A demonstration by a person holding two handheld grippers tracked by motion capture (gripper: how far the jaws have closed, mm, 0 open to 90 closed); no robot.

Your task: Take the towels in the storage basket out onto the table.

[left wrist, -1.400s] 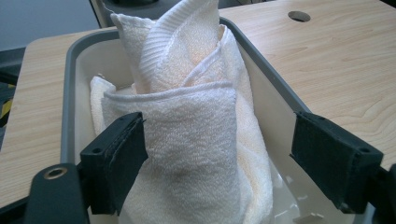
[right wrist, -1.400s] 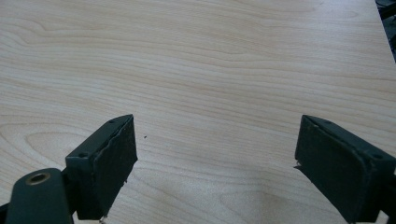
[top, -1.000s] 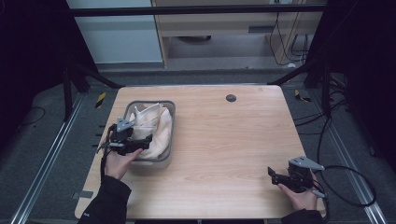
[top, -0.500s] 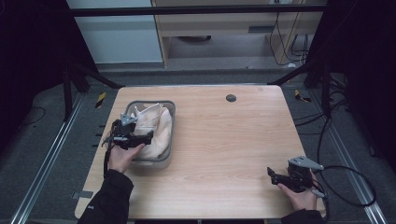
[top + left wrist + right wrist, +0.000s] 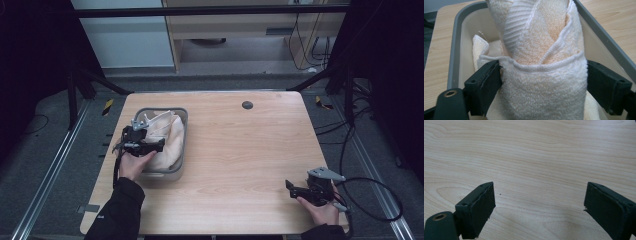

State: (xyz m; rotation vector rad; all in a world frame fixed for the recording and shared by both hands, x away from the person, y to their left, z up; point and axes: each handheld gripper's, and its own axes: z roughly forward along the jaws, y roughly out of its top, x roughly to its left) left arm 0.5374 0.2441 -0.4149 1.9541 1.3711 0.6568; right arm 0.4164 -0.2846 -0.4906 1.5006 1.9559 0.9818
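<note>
A cream and white towel (image 5: 541,50) lies rolled up in a grey plastic bin (image 5: 454,50) on the left part of the wooden table. In the high view, my left gripper (image 5: 159,145) reaches over the bin (image 5: 181,145) from its near left side, onto the towel (image 5: 167,130). Seen up close, the left gripper (image 5: 542,90) stands open, its two jaws spread wide and touching the roll on either side. My right gripper (image 5: 291,189) rests low over the table's near right corner. The right gripper (image 5: 539,202) is open, with bare wood between its jaws.
The wooden table (image 5: 240,150) has a small black grommet (image 5: 247,105) near its far edge. A black cable (image 5: 372,200) loops off the table's right side from the right gripper. Dark frame posts stand at the far corners.
My left gripper has shifted slightly forward and right over the bin, further onto the towel. The right gripper has stayed in place.
</note>
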